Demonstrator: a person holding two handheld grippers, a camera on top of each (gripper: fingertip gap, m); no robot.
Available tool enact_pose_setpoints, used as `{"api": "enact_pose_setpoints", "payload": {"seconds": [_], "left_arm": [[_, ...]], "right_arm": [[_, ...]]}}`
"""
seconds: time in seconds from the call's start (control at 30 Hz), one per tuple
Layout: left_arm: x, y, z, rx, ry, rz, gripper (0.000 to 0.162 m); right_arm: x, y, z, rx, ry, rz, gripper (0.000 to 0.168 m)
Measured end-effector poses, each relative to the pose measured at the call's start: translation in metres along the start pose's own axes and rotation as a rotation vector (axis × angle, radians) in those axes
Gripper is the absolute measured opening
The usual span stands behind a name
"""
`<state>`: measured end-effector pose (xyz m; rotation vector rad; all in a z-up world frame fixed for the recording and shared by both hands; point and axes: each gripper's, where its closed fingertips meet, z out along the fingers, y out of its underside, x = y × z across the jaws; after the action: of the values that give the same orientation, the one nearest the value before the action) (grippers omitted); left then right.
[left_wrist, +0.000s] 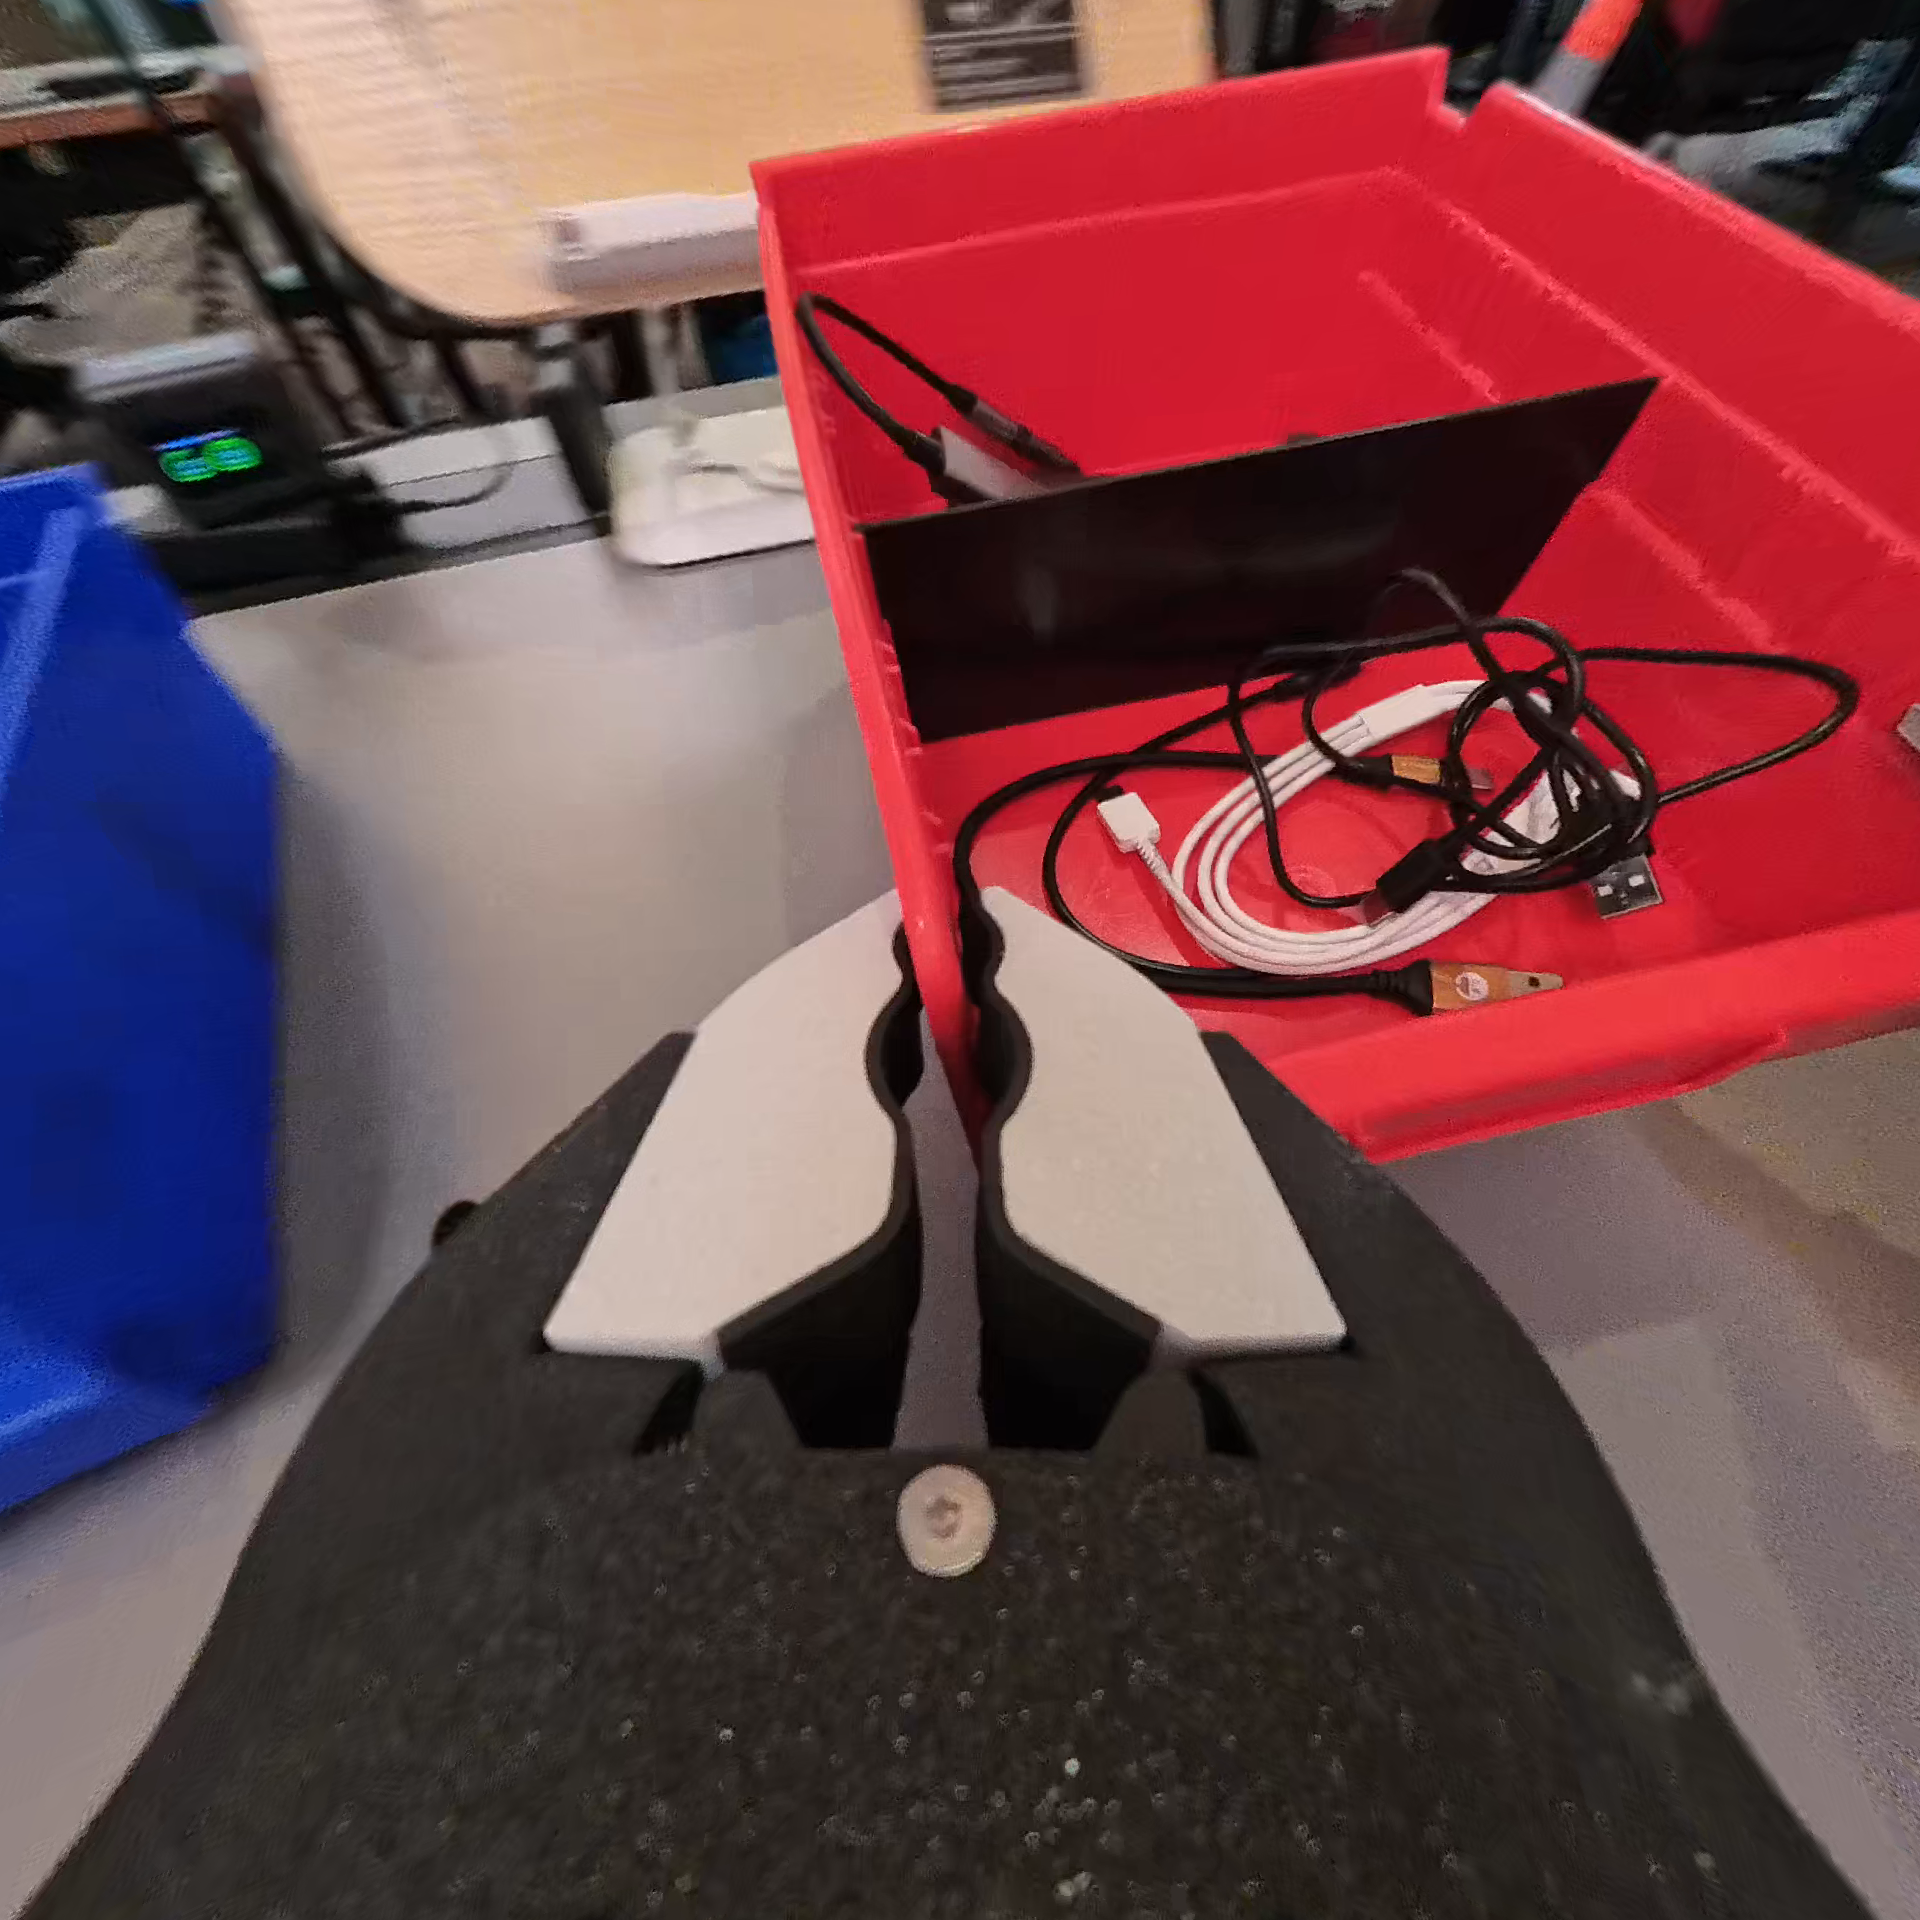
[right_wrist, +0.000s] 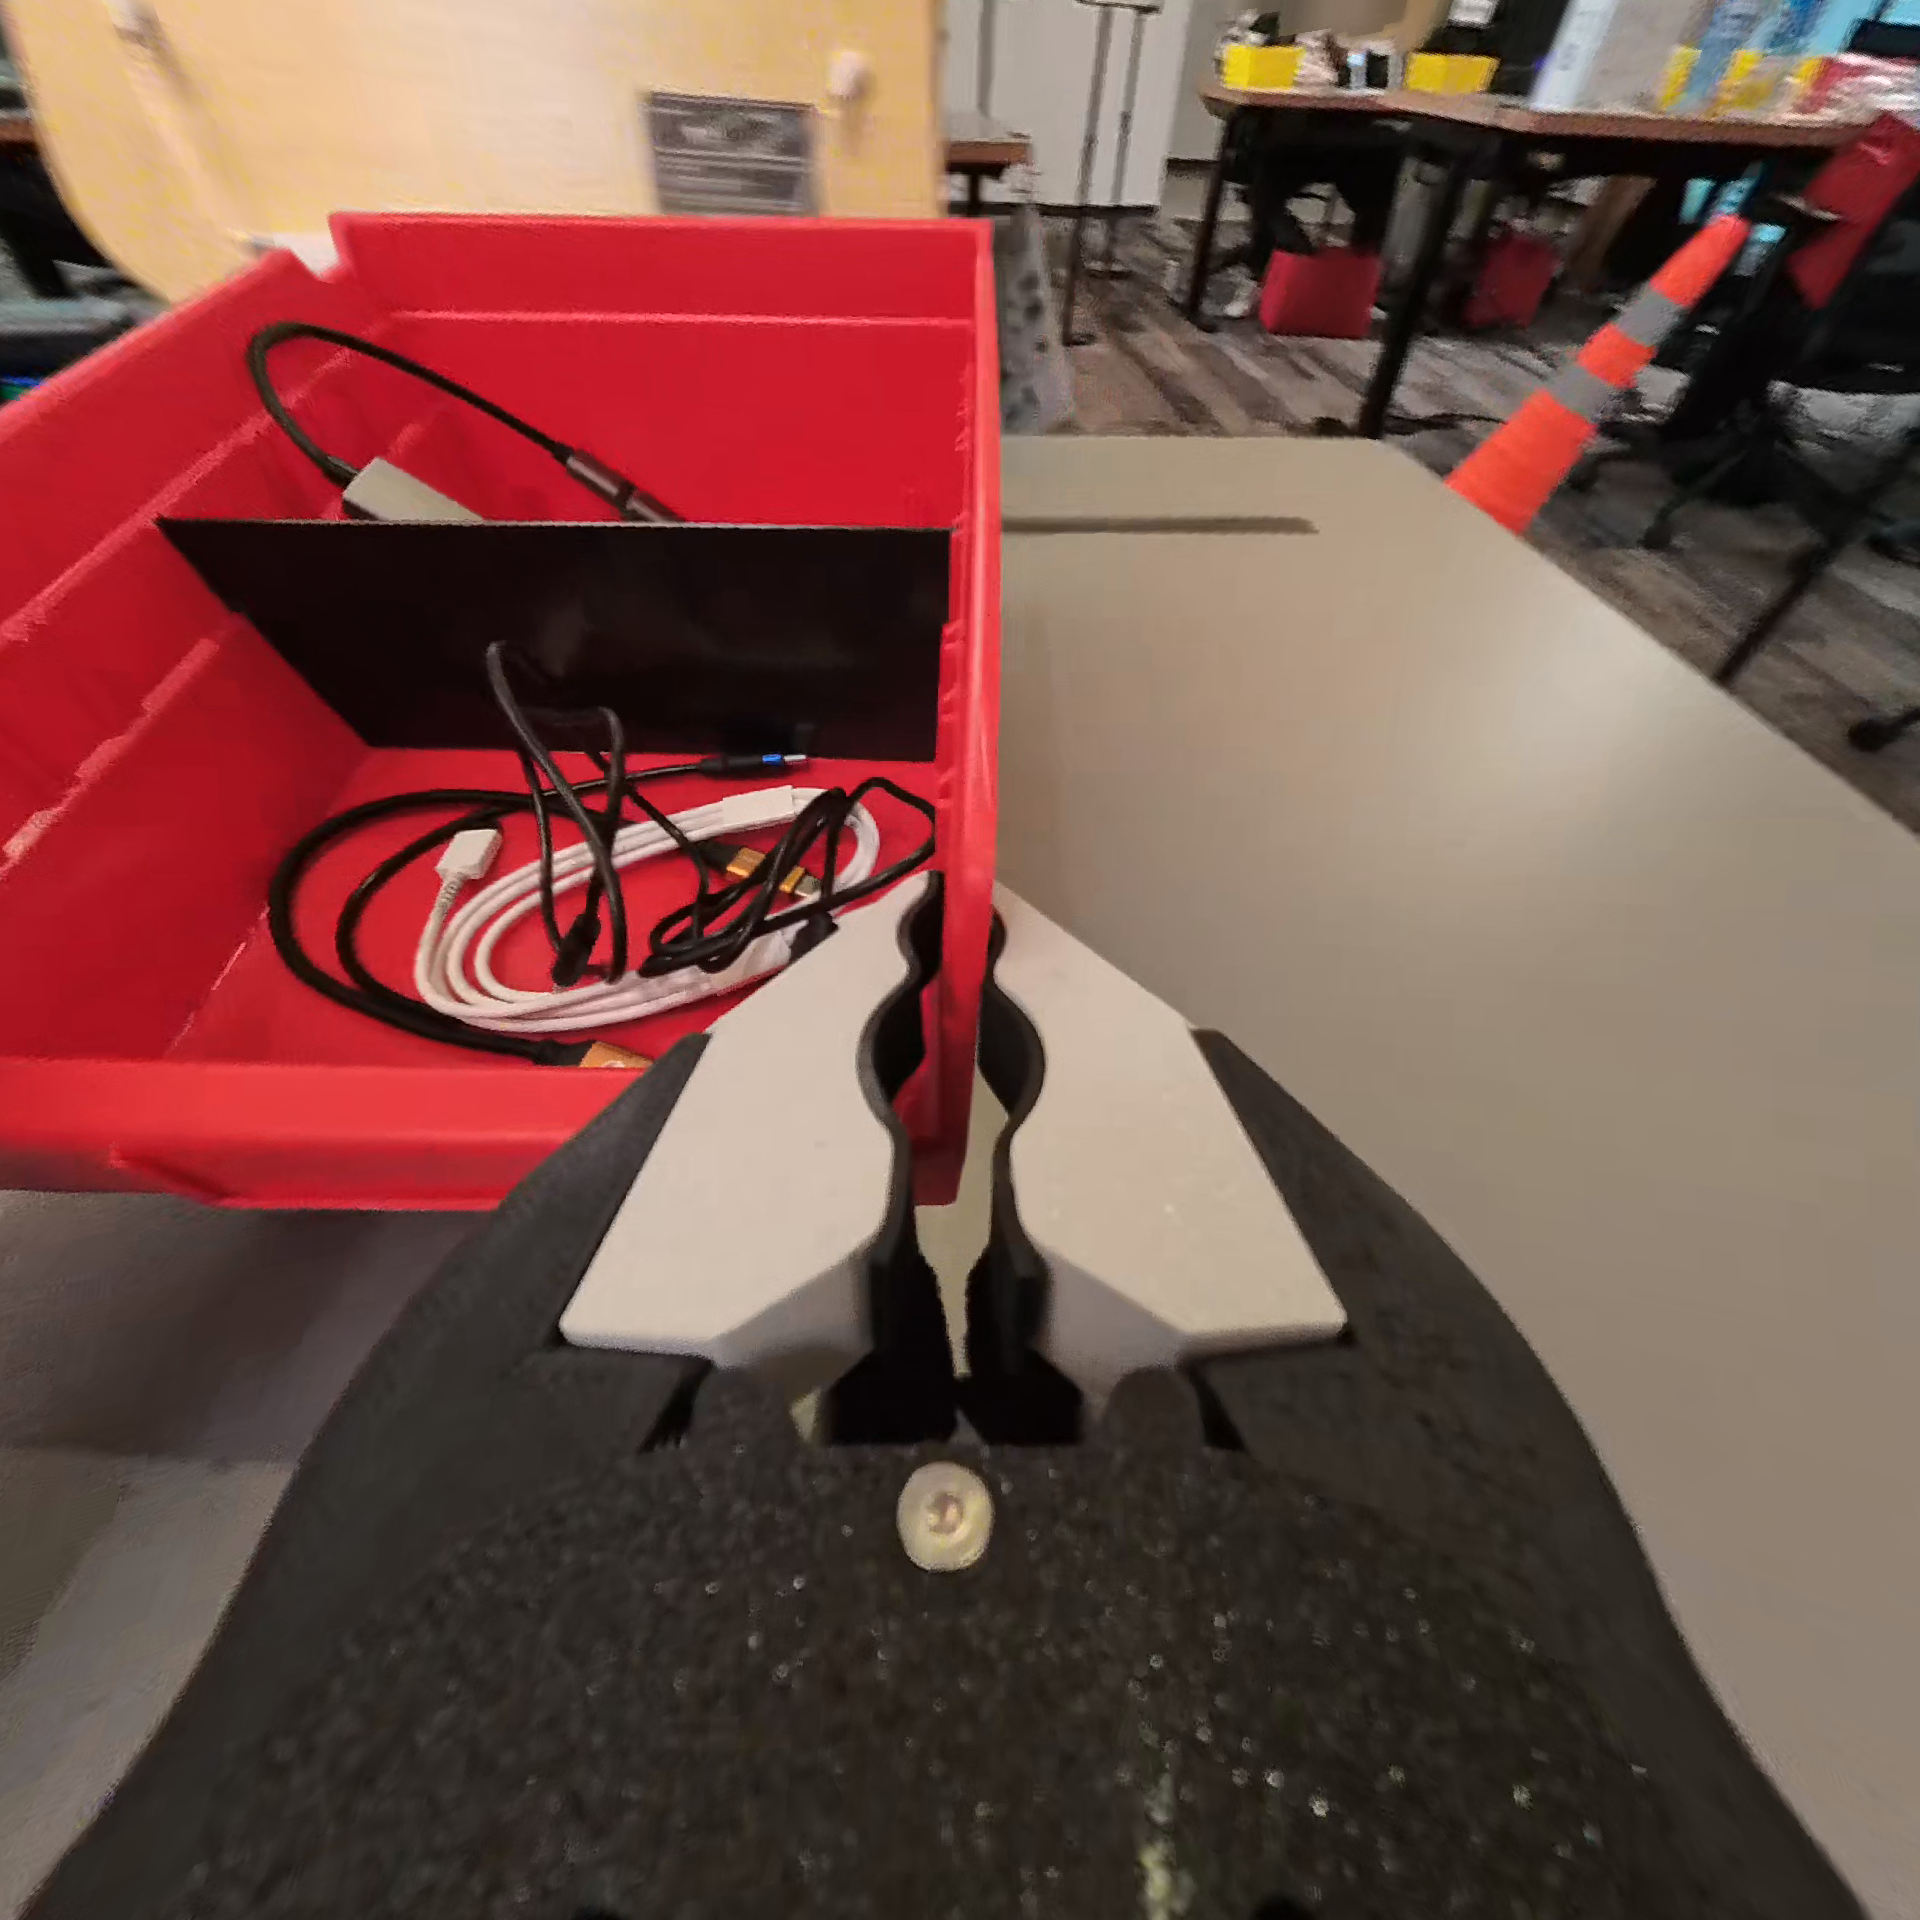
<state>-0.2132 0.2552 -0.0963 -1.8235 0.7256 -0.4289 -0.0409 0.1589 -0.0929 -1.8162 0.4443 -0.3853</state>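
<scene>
Both claws are pinching the glossy red plastic storage bin (left_wrist: 1351, 208), the left gripper (left_wrist: 943, 935) clamped on its left side wall, the right gripper (right_wrist: 961, 904) clamped on its right side wall, over the grey table (right_wrist: 1351, 831), with tangled black and white cables (left_wrist: 1403, 821) lying in the near compartment before the black divider panel (left_wrist: 1195, 582).

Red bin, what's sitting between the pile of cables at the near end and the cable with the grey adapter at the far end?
In both wrist views, an upright black divider panel spans the red bin, separating the tangled black and white cables from the black cable with the grey adapter.
</scene>
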Motion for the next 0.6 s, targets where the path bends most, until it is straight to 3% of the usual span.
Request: {"api": "enact_pose_setpoints", "payload": {"seconds": [0.13,0.27,0.37,0.4,0.47,0.57,0.6], "left_arm": [[-0.079,0.010,-0.003,-0.040,-0.102,-0.076,0.004],[-0.117,0.028,0.003,-0.093,-0.137,-0.107,0.004],[-0.121,0.038,0.005,-0.111,-0.145,-0.084,0.006],[-0.117,0.039,0.002,-0.114,-0.133,-0.073,0.013],[-0.099,0.034,-0.011,-0.096,-0.054,-0.088,0.041],[-0.088,0.014,-0.049,-0.006,0.006,-0.134,0.048],[-0.094,0.010,-0.063,0.017,0.000,-0.133,0.048]], "right_arm": [[-0.081,-0.005,0.032,-0.028,-0.118,-0.018,0.001],[-0.122,0.007,0.054,-0.079,-0.174,-0.028,0.001],[-0.128,0.019,0.060,-0.075,-0.196,-0.016,0.001],[-0.128,0.019,0.059,-0.070,-0.206,-0.015,0.001],[-0.127,0.019,0.054,-0.082,-0.232,0.008,0.002],[-0.120,-0.002,0.030,0.006,-0.289,0.007,0.027],[-0.118,-0.011,0.018,0.052,-0.309,0.008,0.028]]}}
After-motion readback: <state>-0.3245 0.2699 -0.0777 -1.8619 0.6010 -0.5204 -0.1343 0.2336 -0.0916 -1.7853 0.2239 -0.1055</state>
